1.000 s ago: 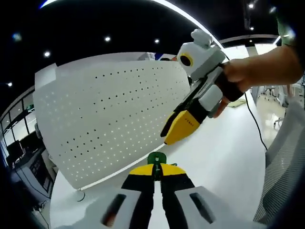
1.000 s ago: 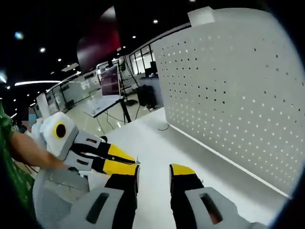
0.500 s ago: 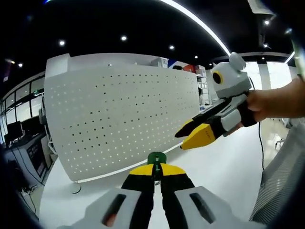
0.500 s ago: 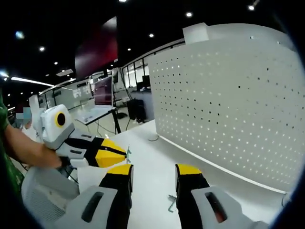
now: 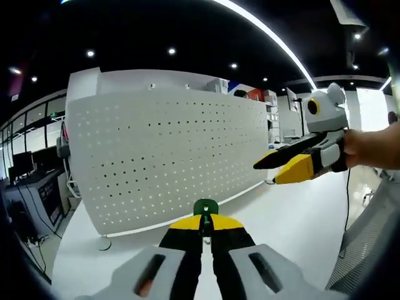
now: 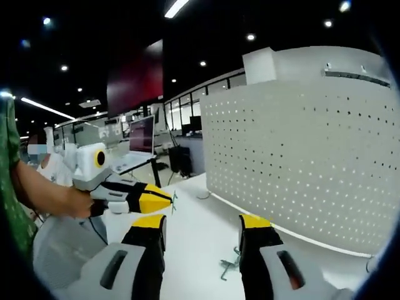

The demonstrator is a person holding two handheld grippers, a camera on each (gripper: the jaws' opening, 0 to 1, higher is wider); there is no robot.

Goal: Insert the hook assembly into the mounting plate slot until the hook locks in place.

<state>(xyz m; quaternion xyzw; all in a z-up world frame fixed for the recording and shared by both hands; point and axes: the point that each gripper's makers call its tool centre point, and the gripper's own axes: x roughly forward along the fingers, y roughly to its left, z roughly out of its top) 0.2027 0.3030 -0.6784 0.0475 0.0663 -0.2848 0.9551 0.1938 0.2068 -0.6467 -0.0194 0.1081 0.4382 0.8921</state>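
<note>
Left gripper [image 5: 204,224] jaws clamped on small green-headed hook [image 5: 205,207], white perforated metal plate [image 5: 169,156] upright straight ahead, well apart; right gripper [image 6: 203,225] jaws spread, empty.

Both grippers have white bodies, black fingers [image 6: 147,250] with yellow tips; green sleeve [image 6: 9,156].

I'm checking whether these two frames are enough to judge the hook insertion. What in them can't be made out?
- Green hook piece, left gripper view: the left gripper is shut on it, its jaws hiding all but the top.
- Metal hook on the table, right gripper view: small, partly behind the open right gripper.
- Perforated panel: which hole is the target slot is too small to tell.
- Panel's right edge, right gripper view: cut off.
</note>
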